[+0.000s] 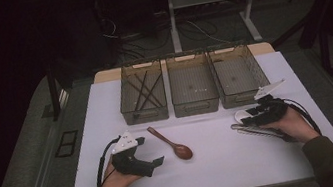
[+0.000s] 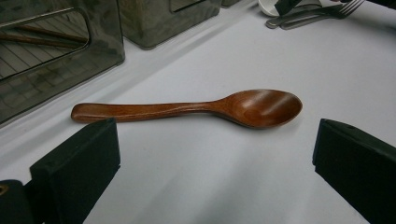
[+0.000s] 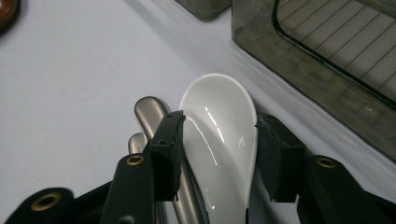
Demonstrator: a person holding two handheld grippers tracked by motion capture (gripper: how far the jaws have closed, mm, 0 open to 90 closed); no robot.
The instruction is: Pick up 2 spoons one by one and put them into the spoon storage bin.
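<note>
White spoon (image 3: 219, 140) gripped by right tongs (image 3: 219, 149) on the white table (image 1: 226, 165) (dim room); left tongs (image 2: 215, 172) open.

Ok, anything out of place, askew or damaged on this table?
Nothing damaged or spilled. The wooden spoon lies loose and diagonal on the table, outside the three bins. The white ceramic spoon rests against metal cutlery handles, between the right gripper jaws.
</note>
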